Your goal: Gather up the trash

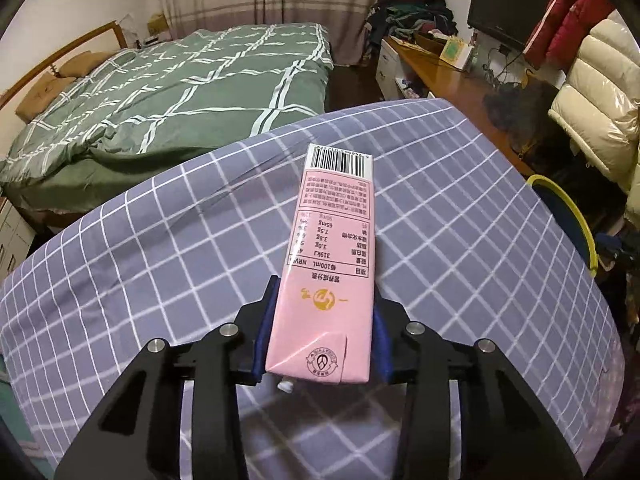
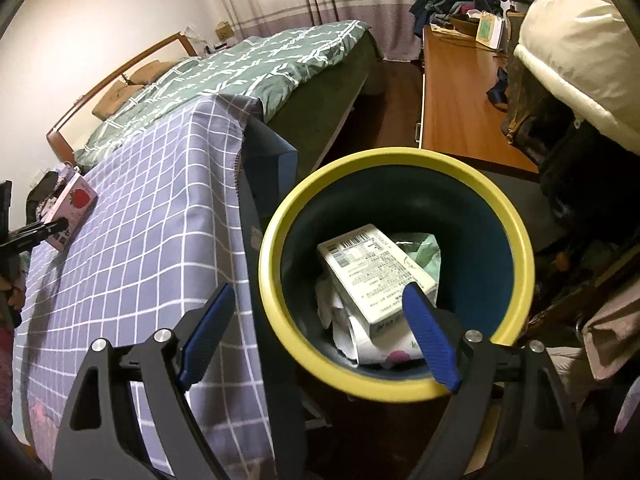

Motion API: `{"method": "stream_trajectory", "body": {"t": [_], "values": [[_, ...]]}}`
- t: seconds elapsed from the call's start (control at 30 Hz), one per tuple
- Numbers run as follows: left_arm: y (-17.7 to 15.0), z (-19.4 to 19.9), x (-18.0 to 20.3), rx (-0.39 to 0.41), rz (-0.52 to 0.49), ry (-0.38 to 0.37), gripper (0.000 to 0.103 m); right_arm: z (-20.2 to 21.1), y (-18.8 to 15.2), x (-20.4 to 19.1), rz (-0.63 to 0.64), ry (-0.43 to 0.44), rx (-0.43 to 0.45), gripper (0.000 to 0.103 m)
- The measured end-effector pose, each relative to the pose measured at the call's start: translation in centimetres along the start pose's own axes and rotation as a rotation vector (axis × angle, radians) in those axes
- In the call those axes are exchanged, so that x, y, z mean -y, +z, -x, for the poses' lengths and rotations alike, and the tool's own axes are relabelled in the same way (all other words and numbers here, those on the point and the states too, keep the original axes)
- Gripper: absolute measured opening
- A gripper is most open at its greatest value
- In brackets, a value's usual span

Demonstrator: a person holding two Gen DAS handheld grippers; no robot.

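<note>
My left gripper is shut on a pink milk carton, gripping its near end above the purple checked tablecloth. The carton also shows at the far left of the right wrist view, held over the table. My right gripper is open and empty, hovering over the near rim of a dark blue trash bin with a yellow rim. In the bin lie a white carton, crumpled white paper and a green wrapper. The bin's rim shows past the table's right edge in the left wrist view.
A bed with a green checked quilt stands beyond the table. A wooden desk with a monitor and piled clothes runs along the right. White padded bedding and dark bags crowd the bin's right side.
</note>
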State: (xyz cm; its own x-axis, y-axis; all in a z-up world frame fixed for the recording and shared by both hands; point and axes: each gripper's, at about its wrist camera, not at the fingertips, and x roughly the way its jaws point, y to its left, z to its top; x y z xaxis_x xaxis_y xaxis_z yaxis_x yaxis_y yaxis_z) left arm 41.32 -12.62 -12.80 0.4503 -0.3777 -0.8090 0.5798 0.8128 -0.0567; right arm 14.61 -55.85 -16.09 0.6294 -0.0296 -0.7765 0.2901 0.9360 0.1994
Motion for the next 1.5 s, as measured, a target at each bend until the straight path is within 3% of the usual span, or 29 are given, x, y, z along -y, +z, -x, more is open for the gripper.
{"method": "stream_trajectory", "body": {"t": [0.27, 0.57, 0.83, 1.03, 1.17, 1.23, 1.27, 1.3, 1.5], "values": [[0.7, 3.5, 7.7, 0.033, -0.03, -0.013, 0.04, 3.8, -1.5, 2.1, -0.028, 0.012, 0.06, 0.081], [3.2, 4.5, 21.4, 0.04, -0.164, -0.165, 0.04, 7.6, -3.7, 6.3, -0.073, -0.056, 0.133, 0.081], [5.3, -0.5, 34.3, -0.044, -0.276, -0.274, 0.04, 9.9, -5.5, 10.1, -0.133, -0.085, 0.166, 0.081], [6.5, -6.1, 40.4, -0.12, -0.313, -0.262, 0.04, 10.3, -6.4, 11.8, -0.16, -0.079, 0.171, 0.081], [6.9, -8.6, 42.3, -0.13, -0.312, -0.232, 0.041, 10.1, -6.7, 12.1, -0.164, -0.064, 0.166, 0.081], [6.9, -9.4, 42.7, -0.134, -0.292, -0.216, 0.053, 10.0, -6.8, 11.8, -0.159, -0.065, 0.164, 0.081], [6.9, -9.5, 42.7, -0.135, -0.276, -0.205, 0.073, 9.9, -6.7, 11.5, -0.155, -0.064, 0.162, 0.081], [6.9, -9.2, 42.3, -0.12, -0.254, -0.192, 0.081, 9.9, -6.7, 11.2, -0.147, -0.062, 0.16, 0.081], [5.4, -3.2, 37.9, -0.025, -0.16, -0.18, 0.095, 9.7, -7.2, 8.5, -0.084, -0.055, 0.14, 0.081]]}}
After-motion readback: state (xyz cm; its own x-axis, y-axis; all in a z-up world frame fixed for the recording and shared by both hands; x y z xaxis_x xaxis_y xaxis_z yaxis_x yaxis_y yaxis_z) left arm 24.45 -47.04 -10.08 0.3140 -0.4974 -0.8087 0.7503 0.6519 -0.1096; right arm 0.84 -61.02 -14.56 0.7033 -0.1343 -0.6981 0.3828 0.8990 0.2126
